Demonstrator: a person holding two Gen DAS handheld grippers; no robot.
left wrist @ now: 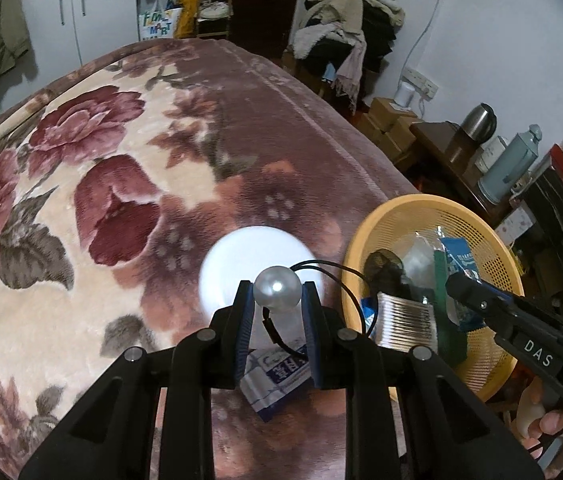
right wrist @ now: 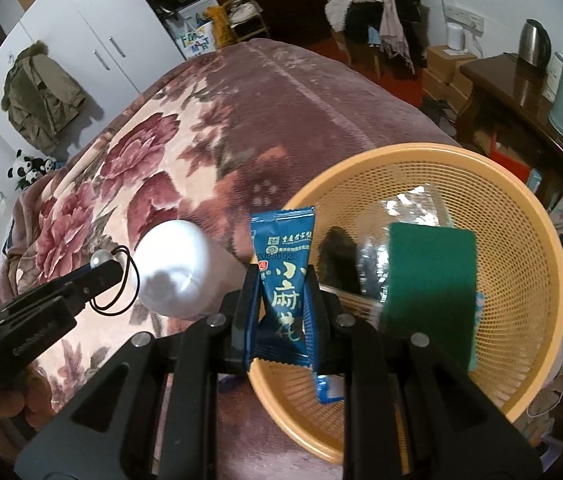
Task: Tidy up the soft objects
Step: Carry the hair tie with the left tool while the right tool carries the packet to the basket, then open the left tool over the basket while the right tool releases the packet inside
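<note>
Bed blanket underneath, the right hand-held gripper, clamping the blue sachet, should release inside the yellow basket, while the left hand-held gripper grips the pearl hair tie.

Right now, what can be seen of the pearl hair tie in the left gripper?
The pearl hair tie is a glossy white bead on a thin black elastic loop. The left gripper is shut on the bead, its blue-padded fingers pressing on both sides. The loop hangs loose, arching right toward the orange basket and curling down between the fingers. It is held above the floral blanket, in front of a white round object.
</note>
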